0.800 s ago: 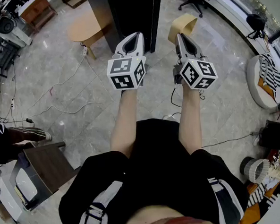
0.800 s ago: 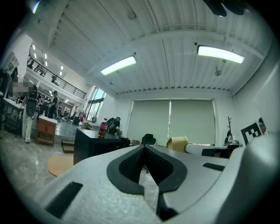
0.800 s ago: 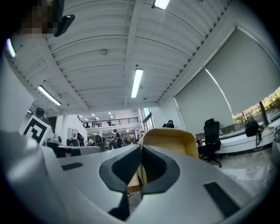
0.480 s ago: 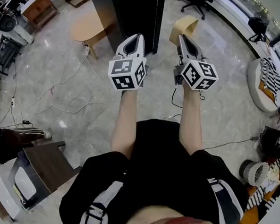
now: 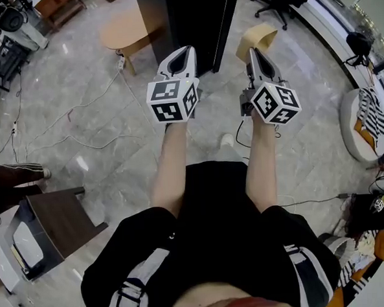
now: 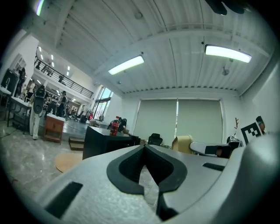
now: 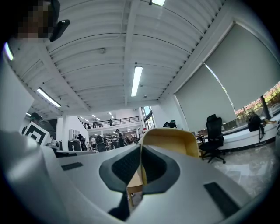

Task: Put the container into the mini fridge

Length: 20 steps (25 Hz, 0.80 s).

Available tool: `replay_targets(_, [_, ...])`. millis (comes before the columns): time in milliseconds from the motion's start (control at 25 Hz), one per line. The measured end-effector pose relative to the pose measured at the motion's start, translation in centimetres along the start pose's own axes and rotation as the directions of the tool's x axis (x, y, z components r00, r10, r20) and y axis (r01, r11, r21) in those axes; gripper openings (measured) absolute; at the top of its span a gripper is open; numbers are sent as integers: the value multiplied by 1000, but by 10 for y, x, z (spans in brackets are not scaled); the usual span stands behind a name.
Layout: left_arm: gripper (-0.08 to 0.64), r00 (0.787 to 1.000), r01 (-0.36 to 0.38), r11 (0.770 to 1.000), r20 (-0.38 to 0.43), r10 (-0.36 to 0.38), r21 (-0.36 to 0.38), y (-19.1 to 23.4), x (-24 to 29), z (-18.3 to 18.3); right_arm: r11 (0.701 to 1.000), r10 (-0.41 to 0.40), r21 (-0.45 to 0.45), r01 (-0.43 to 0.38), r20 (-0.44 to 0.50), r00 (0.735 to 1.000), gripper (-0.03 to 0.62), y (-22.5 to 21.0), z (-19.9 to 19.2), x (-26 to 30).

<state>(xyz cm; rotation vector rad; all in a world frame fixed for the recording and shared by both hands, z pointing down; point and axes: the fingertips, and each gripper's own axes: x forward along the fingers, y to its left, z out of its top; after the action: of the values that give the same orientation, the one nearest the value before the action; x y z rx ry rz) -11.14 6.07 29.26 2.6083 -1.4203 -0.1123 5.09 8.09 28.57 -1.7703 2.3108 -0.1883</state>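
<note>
**Both hand-held grippers closed, nothing held**

You hold the left hand-held gripper [image 5: 186, 49] and the right hand-held gripper [image 5: 250, 49] side by side, jaws together and empty. At 12 o'clock stands a black cabinet [image 5: 190, 20]. A red container [image 6: 114, 127] rests on top.

No text, label or number can be read anywhere.

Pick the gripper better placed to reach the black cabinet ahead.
Left, probably. The left gripper points at the black cabinet; the right gripper aims at the tan chair beside it. Both are shut and empty.
</note>
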Motion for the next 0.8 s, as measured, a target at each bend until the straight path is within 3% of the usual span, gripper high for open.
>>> replay_targets(400, [6,998,-70,998,4,70,-4,40,52,-4,998,70,9,-70,-21,997,17,-18,-14,74])
replay_targets(600, [6,993,-119,993,19,119,-27,72,104,0,994,108,21,-108,-18,994,17,-44,-17,130])
replay_targets(800, [6,991,-135,990,8,136,-44,78,181,-5,991,128,39,-126,-53,990,17,-97,-24,190])
